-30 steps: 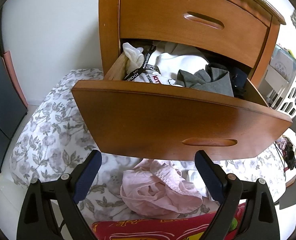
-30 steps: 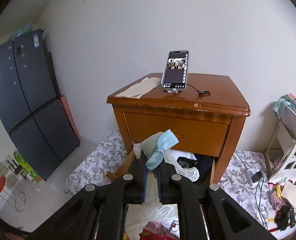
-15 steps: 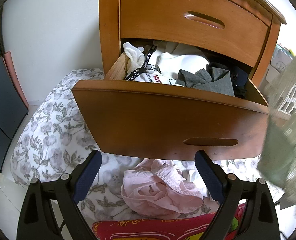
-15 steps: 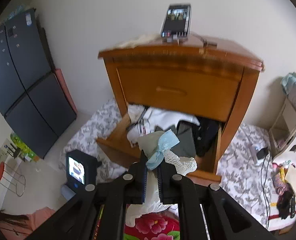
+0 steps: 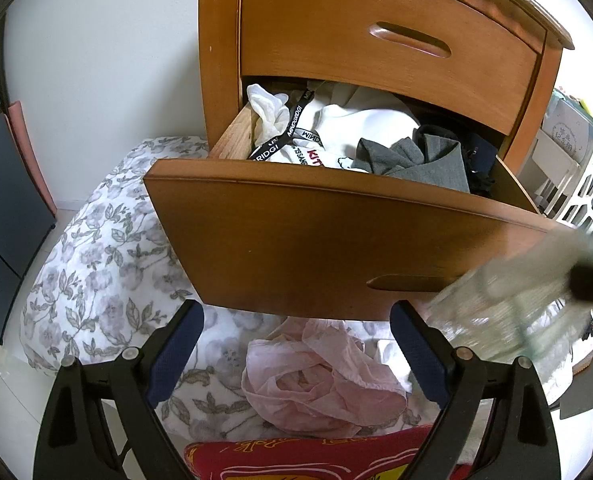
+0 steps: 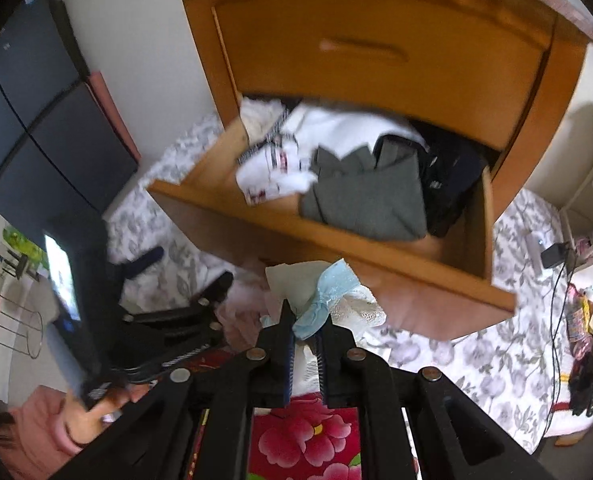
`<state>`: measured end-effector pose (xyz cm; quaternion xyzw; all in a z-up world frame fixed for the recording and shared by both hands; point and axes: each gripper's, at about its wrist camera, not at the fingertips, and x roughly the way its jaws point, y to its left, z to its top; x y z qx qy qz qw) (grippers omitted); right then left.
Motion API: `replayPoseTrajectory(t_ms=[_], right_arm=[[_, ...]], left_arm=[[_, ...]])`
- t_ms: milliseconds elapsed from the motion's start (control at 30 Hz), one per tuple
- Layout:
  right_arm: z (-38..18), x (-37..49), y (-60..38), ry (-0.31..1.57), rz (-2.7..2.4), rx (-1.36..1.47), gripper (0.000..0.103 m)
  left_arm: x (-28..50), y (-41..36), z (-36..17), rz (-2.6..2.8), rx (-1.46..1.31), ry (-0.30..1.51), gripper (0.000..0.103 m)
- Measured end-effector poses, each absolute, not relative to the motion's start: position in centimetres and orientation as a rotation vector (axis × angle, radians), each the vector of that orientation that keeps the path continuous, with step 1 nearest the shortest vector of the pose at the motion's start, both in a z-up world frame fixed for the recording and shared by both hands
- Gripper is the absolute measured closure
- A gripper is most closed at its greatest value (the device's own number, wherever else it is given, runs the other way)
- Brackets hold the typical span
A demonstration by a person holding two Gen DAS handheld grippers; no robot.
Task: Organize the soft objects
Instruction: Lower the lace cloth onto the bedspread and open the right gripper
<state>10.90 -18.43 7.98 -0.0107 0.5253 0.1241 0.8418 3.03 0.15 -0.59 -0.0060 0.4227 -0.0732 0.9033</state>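
Note:
The lower drawer (image 5: 296, 240) of a wooden nightstand is pulled out and holds white (image 5: 360, 128), grey (image 5: 416, 160) and dark clothes. My right gripper (image 6: 306, 316) is shut on a pale green and blue lacy garment (image 6: 332, 284), just before the drawer's front (image 6: 416, 280). In the left wrist view that garment (image 5: 508, 308) is a blur at the right. My left gripper (image 5: 296, 312) stands open, low in front of the drawer, above a crumpled pink garment (image 5: 320, 384); nothing is between its fingers. The left gripper (image 6: 184, 270) also shows in the right wrist view.
A floral quilt (image 5: 96, 264) covers the floor around the nightstand. A red flowered blanket (image 6: 296, 440) lies nearest me. A dark cabinet (image 6: 36, 120) stands at the left, a white rack (image 5: 584, 184) at the right. Cables and a charger (image 6: 552, 256) lie on the quilt.
My right gripper has come down with the lacy garment from above the nightstand to just in front of the drawer. The garment has entered the left wrist view. The left gripper has kept still.

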Motion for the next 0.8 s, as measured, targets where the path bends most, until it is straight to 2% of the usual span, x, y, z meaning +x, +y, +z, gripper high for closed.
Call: replayPoseTrajectory(t_ms=[567, 733, 800], right_arm=[[-2.2, 13.8, -18.6, 1.291, 0.167, -0.002, 0.092], [-3.6, 13.8, -19.0, 1.324, 0.143, 0.002, 0.079], [-3.5, 13.7, -19.3, 1.316, 0.134, 0.007, 0.079]], left_arm=[[3.2, 0.2, -0.7, -0.155, -0.014, 0.885, 0.009], [3.2, 0.1, -0.8, -0.156, -0.012, 0.888, 0.009], [3.2, 0.2, -0.8, -0.155, -0.012, 0.887, 0.009]])
